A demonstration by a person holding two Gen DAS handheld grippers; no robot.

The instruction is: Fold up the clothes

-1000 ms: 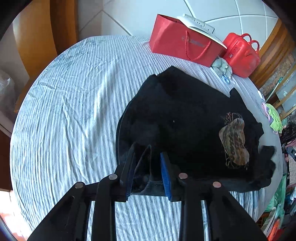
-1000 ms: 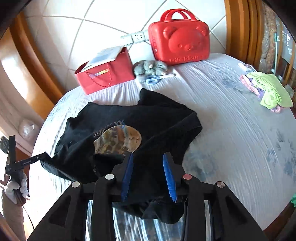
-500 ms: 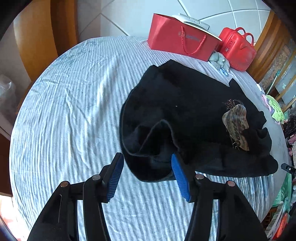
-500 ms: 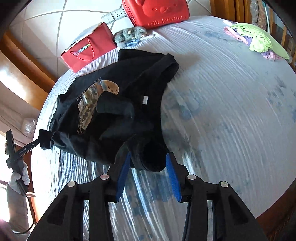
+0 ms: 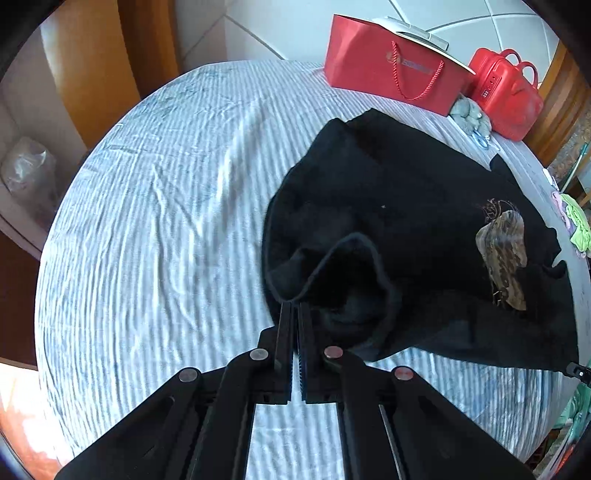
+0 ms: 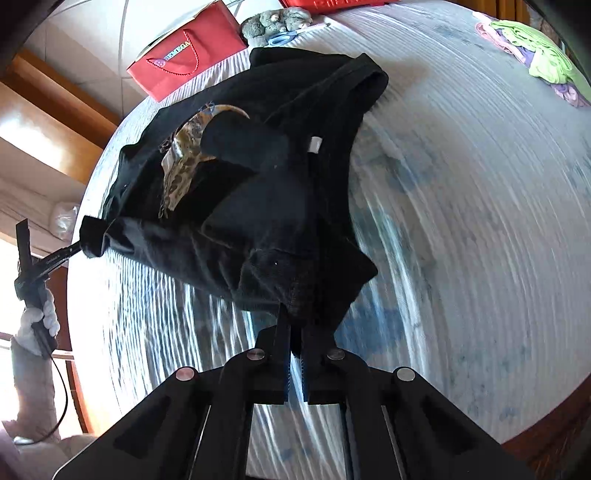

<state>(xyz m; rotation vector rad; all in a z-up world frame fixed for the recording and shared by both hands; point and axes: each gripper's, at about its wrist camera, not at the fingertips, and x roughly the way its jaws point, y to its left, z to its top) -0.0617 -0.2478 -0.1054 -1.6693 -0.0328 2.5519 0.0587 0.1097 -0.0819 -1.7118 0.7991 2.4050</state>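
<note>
Striped blue-and-white sheet (image 5: 155,229) covers a round-looking bed or table against a tiled wall, where a red bag (image 5: 391,79) and a red case (image 5: 506,96) stand at the far edge with a grey soft toy (image 6: 275,22) and scissors (image 6: 282,36) between them — and a black shirt (image 5: 406,221) with a brown print (image 5: 504,258) lies rumpled near the middle of the cloth. Both tools are shut on the garment: the left gripper (image 5: 294,308) has its jaws pressed together on a curled hem at one near corner, and the right gripper (image 6: 295,317) is pinched on a bunched fold at the other, the fabric sagging between the two holds. In the right wrist view a gloved hand (image 6: 37,325) grips the other tool's handle, its tip buried in the shirt's far corner. A heap of green and purple clothes (image 6: 543,59) waits well apart, at the sheet's edge. The step in hand looks like the first grasp before spreading — the shirt is still crumpled, one sleeve flopped over the print, and no fold is made. The next move likely calls for lifting both corners together and drawing them apart, so the cloth falls flat and square; pulling unevenly could leave the body twisted or drag it toward the edge.
</note>
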